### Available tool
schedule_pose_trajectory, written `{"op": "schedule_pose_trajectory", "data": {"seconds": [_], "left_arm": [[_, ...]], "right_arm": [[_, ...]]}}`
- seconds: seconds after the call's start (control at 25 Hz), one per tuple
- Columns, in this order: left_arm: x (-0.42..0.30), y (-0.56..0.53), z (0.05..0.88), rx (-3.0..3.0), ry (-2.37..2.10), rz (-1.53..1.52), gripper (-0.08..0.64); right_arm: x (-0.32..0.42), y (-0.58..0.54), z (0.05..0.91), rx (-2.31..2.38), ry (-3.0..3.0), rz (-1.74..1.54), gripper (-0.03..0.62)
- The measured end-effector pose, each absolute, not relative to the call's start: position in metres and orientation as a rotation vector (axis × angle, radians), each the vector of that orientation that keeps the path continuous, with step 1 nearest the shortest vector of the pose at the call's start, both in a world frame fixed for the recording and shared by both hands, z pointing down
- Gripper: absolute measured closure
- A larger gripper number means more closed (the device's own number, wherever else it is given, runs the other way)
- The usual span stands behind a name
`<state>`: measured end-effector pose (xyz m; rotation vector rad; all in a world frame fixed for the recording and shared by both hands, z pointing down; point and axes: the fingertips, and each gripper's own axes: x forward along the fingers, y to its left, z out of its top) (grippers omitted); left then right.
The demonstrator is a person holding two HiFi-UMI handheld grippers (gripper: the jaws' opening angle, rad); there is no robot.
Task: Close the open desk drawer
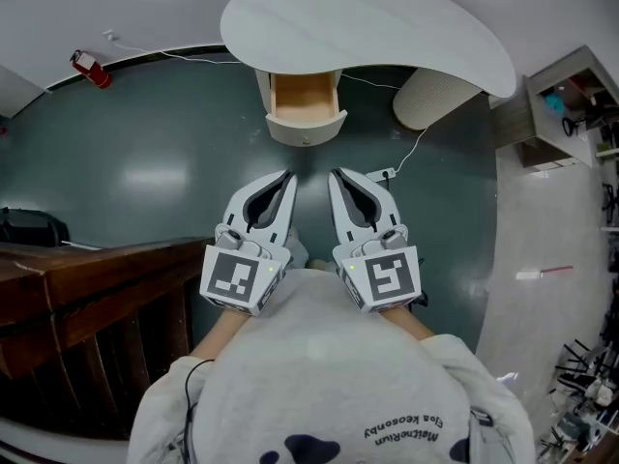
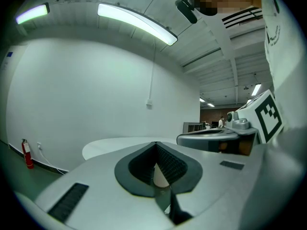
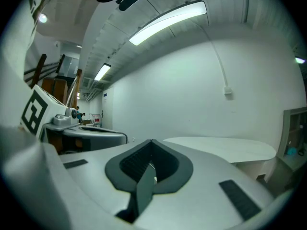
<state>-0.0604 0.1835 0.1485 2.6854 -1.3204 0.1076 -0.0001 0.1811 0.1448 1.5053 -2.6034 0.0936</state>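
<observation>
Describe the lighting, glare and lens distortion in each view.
Head view: fisheye bends the wall line; soft glare patches sit on the dark green glossy floor; the white curved desk top is evenly lit. Left gripper view: the ceiling strip light blows out, corners vignette black. Right gripper view: same, its strip light overexposed.

The desk top [image 1: 368,17] hides the back of the drawer [image 1: 305,100] and the top of the round leg [image 1: 430,100]. A shelf [image 1: 573,90] is cut off at the right edge, and a black thing [image 1: 29,228] at the left. The shelf's small things are too tiny to tell.
</observation>
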Motion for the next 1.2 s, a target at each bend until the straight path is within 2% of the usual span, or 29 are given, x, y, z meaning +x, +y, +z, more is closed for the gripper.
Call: {"op": "schedule_pose_trajectory", "data": {"seconds": [0.44, 0.88, 1.2], "left_arm": [[-0.096, 0.118, 0.168, 2.667, -1.255, 0.109, 0.554], [-0.077, 0.078, 0.179, 2.641, -1.279, 0.130, 0.554], [-0.041, 0.023, 0.175, 2.611, -1.361, 0.105, 0.554]], "right_arm": [[-0.014, 0.133, 0.157, 1.588, -2.495, 0.132, 0.575], [-0.002, 0.081, 0.164, 1.544, -2.541, 0.140, 0.575], [0.040, 0.025, 0.168, 1.469, -2.590, 0.130, 0.575]]}}
